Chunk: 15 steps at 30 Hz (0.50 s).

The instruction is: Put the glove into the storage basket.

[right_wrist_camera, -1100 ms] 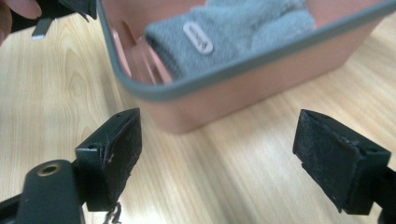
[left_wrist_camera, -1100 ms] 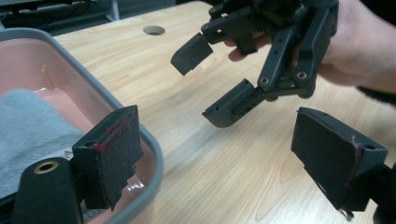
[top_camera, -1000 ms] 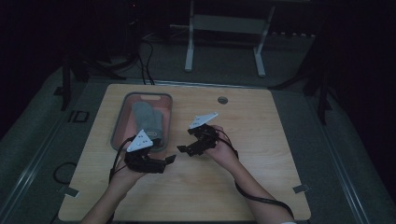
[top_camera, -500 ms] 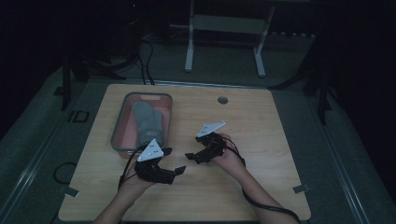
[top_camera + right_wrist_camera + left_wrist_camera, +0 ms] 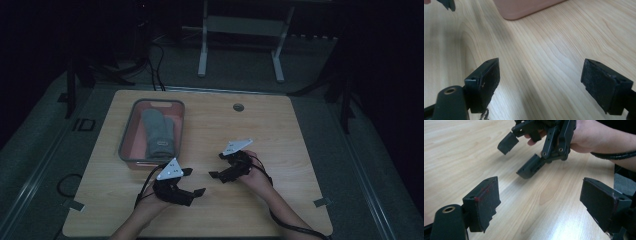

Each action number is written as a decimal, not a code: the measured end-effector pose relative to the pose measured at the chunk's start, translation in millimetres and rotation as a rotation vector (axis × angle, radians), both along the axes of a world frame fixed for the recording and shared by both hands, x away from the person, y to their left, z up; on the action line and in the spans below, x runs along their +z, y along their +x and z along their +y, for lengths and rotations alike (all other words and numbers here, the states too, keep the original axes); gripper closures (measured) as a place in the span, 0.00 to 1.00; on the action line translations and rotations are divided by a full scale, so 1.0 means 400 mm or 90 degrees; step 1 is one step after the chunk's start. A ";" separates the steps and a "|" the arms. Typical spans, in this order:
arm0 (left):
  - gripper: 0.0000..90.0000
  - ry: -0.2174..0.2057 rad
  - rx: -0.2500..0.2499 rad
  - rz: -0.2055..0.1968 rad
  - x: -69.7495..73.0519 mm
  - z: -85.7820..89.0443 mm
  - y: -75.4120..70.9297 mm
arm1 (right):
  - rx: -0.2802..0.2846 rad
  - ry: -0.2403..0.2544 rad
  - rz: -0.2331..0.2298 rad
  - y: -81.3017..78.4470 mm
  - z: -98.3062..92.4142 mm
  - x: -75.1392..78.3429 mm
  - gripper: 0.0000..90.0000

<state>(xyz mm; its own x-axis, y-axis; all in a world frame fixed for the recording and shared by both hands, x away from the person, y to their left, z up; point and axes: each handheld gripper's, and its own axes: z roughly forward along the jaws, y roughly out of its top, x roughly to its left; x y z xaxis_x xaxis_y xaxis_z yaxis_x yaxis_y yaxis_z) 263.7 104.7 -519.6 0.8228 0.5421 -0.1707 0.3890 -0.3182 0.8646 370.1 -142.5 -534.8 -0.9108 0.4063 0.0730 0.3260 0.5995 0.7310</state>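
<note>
both grippers are over the near half of the table (image 5: 300, 150), pointing toward each other, nothing between either pair of jaws.

high view: left gripper (image 5: 192, 182) sits near the front edge, just in front of the near end of the tray (image 5: 131, 131). right gripper (image 5: 216, 167) is a little further in and to the right, grey plate on top. the two are near each other but apart. tray is at the left-centre of the table with a grey folded cloth (image 5: 159, 136) lying lengthwise inside it. both hands are well clear of the cloth. a small round grommet (image 5: 238, 107) is at the far edge of the table.

left gripper view: its own two pads are spread wide over bare wood grain, red marks on the left pad. the right gripper (image 5: 520, 156) shows ahead, held in a hand (image 5: 584, 137), jaws also apart and tips low over the surface. the cable runs back along the forearm. the high view is too dark and small to give that jaw detail.

right gripper view: its pads stand wide apart over bare wood. the pink corner of the tray (image 5: 524, 8) shows at the top, and one jaw tip of the left gripper at the top left corner. the cloth is hidden behind the tray wall here. whether either gripper touches the table i can't tell.
</note>
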 end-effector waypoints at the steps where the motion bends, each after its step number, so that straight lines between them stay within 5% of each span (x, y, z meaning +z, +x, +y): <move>1: 0.18 0.002 0.000 0.002 -0.005 -0.002 0.000 | -0.002 0.001 0.004 -0.001 -0.006 -0.005 0.17; 15: 0.18 0.000 -0.014 0.028 -0.045 -0.014 -0.004 | -0.014 -0.012 -0.002 -0.029 -0.069 -0.062 0.16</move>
